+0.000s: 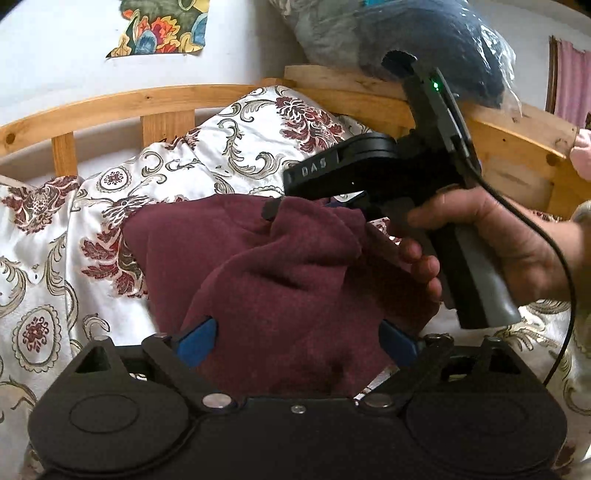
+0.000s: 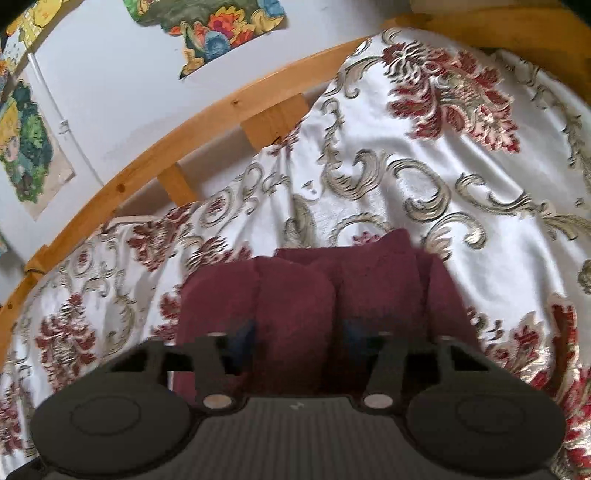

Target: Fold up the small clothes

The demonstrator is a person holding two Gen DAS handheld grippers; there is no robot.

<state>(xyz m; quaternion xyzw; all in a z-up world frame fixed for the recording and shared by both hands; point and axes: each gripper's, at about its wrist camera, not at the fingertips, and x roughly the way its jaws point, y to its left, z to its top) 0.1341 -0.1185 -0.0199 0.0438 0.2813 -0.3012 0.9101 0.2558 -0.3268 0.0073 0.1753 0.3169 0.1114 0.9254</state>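
The bedspread [image 1: 155,177] (white, with red and gold floral figures) covers the bed inside the wooden bed rail [image 1: 110,101]. The maroon garment [image 1: 280,266] lies bunched on the bedspread, between both tools. The left gripper [image 1: 297,341] has its blue fingers [image 1: 199,334] spread apart, with maroon cloth bulging between them. The right gripper [image 1: 280,210], held by the right hand [image 1: 491,236], is at the garment's upper edge; cloth covers its tips, so whether they are clamped cannot be told. A paper picture [image 2: 218,26] hangs on the wall.
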